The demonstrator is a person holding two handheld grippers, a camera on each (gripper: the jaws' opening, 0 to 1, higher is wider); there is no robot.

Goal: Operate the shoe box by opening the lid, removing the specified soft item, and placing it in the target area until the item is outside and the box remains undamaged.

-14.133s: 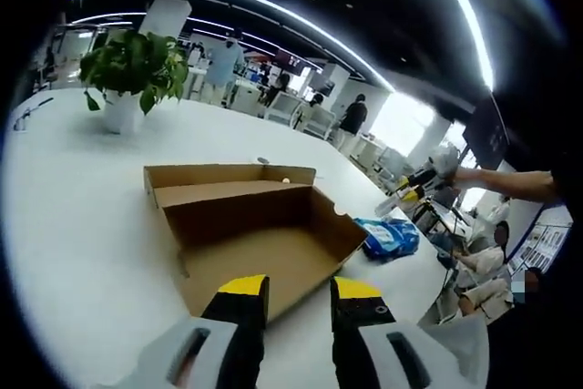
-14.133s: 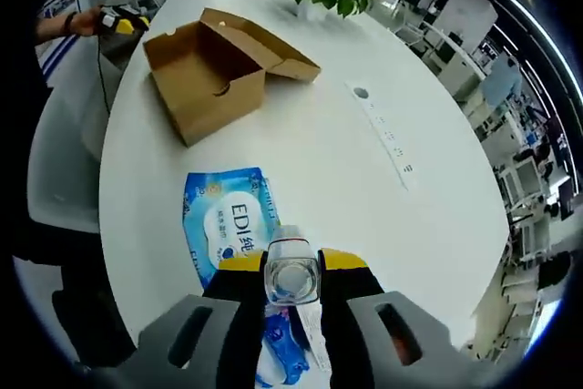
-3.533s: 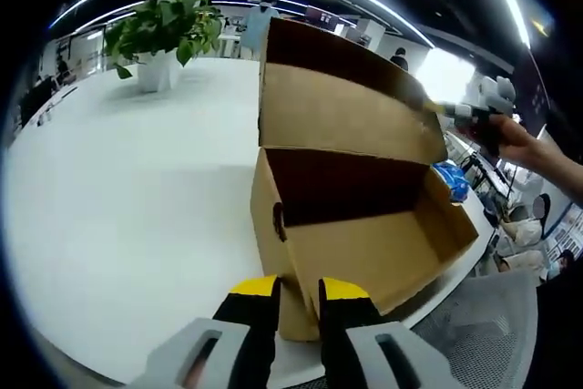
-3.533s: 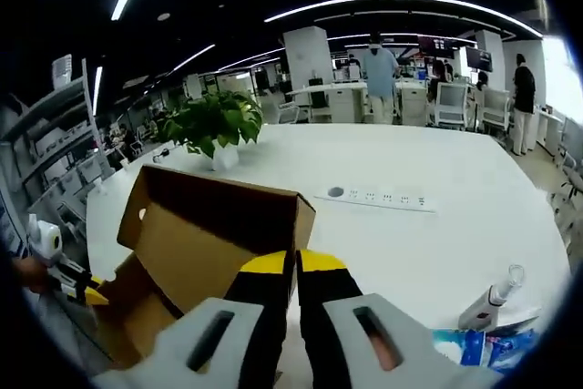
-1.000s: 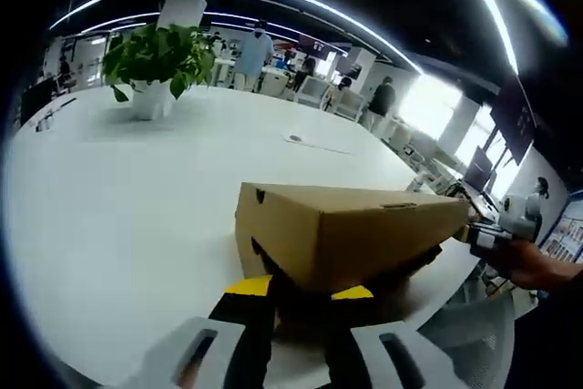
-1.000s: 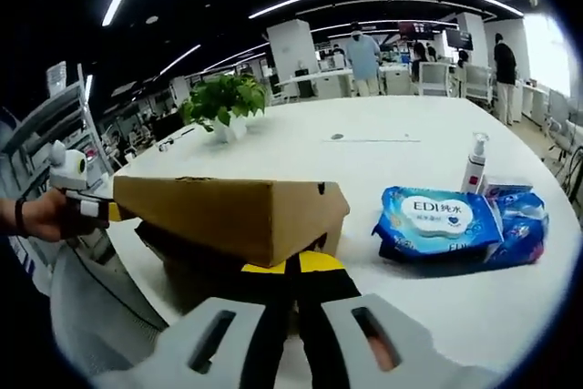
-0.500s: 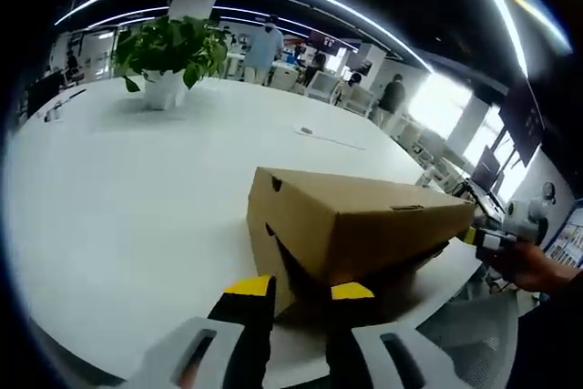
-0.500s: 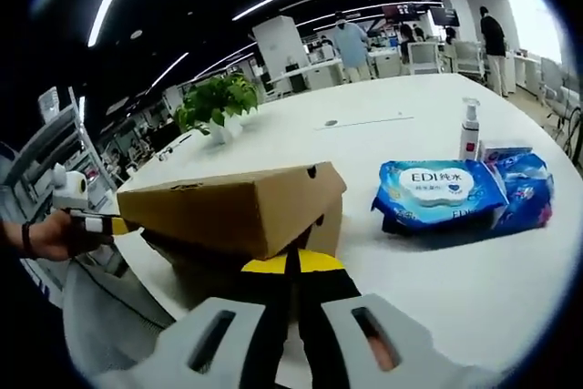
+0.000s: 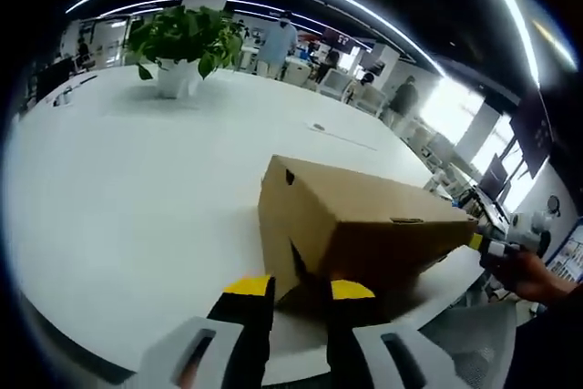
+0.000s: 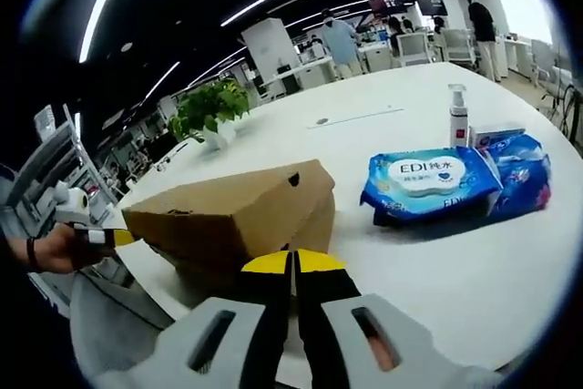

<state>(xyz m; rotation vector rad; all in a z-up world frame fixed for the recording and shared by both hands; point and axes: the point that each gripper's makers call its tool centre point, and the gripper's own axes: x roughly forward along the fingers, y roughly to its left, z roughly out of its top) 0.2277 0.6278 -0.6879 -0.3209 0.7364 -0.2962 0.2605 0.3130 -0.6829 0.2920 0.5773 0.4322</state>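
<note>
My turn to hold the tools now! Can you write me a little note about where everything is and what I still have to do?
Left tool: jaws a little apart, holding nothing, right at the near end of the cardboard box.
Right tool: jaws together, empty, at the other end of the box.
The box sits on the white table near its edge, with its lid down.
The blue wipes packs lie out on the table beside the box, with a pump bottle behind them.
Done: the soft item is out and the box looks unharmed.
Left: probably just lift both tools away.
</note>
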